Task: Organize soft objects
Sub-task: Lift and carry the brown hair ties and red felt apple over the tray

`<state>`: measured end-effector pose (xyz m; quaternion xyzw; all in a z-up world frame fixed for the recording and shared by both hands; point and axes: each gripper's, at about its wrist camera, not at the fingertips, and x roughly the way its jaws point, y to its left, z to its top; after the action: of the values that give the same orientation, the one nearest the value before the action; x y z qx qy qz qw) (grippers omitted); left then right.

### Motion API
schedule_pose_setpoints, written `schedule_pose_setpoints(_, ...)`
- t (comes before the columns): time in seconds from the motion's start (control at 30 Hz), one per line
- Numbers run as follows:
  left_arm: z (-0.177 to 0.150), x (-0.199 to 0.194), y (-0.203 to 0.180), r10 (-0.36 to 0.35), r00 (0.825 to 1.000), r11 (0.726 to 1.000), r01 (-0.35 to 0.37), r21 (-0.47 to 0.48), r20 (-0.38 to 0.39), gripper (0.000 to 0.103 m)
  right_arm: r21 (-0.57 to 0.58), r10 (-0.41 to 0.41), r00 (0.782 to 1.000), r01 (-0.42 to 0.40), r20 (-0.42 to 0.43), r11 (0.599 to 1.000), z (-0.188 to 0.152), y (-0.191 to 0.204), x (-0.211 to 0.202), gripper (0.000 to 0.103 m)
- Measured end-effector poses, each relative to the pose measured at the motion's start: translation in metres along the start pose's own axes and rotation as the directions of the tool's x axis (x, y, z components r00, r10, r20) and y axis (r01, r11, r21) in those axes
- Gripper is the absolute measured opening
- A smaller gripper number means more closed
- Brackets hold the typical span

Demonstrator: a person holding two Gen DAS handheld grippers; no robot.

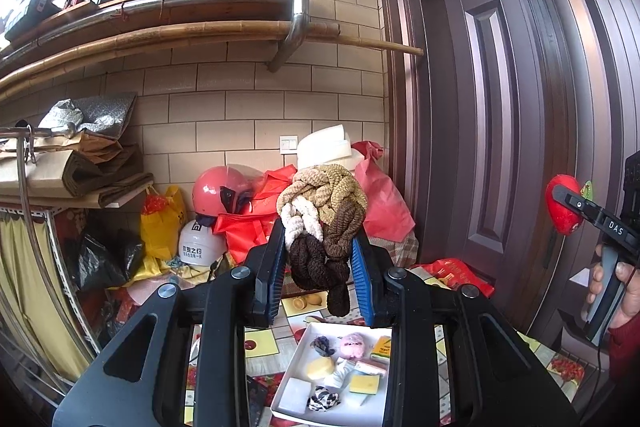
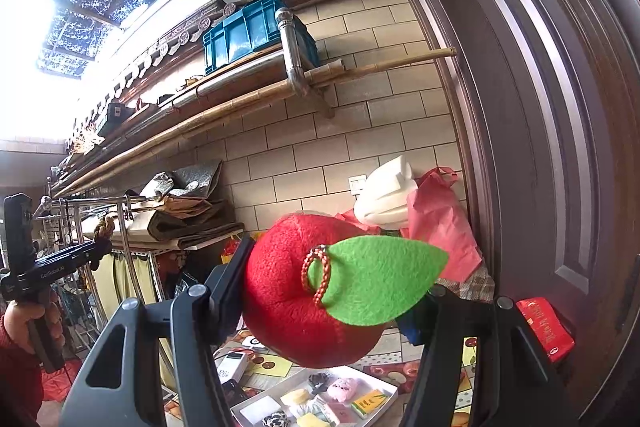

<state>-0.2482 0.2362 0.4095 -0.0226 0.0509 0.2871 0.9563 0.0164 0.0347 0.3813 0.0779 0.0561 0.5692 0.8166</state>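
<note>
On the left, our left gripper (image 1: 318, 263) is clamped on a knotted plush braid (image 1: 322, 215) in cream, tan and brown, held up in the air with its dark tail dangling over the white tray (image 1: 298, 351). The tray sits on the patterned tablecloth (image 1: 260, 343) below and already holds small soft bits: a pink plush (image 1: 352, 345), yellow sponges (image 1: 365, 383) and a scrunchie (image 1: 323, 398). On the right, our right gripper (image 2: 320, 279) squeezes a red plush apple (image 2: 280, 283) with a green felt leaf (image 2: 372, 279), also high above the tray.

We judge the risks this way: the braid is pinched only at its lower loops, so it could slip or unravel out of the pads. Dropped from this height, either toy could bounce off the crowded tray or knock pieces out.
</note>
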Motion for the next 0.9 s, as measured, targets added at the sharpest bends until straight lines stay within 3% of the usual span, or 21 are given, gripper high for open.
schedule_pose_setpoints(0.57, -0.035, 0.07, 0.006, -0.033, 0.992, 0.999, 0.028, -0.036, -0.124, 0.029, 0.024, 0.017, 0.991, -0.014, -0.129, 1.0, -0.033, -0.011, 0.061, 0.061)
schedule_pose_setpoints(0.9, -0.079, 0.137, 0.008, -0.014, 0.967, 0.999, 0.005, -0.037, -0.255, 0.029, 0.04, 0.038, 0.973, -0.029, -0.229, 0.999, -0.064, -0.017, 0.105, 0.061)
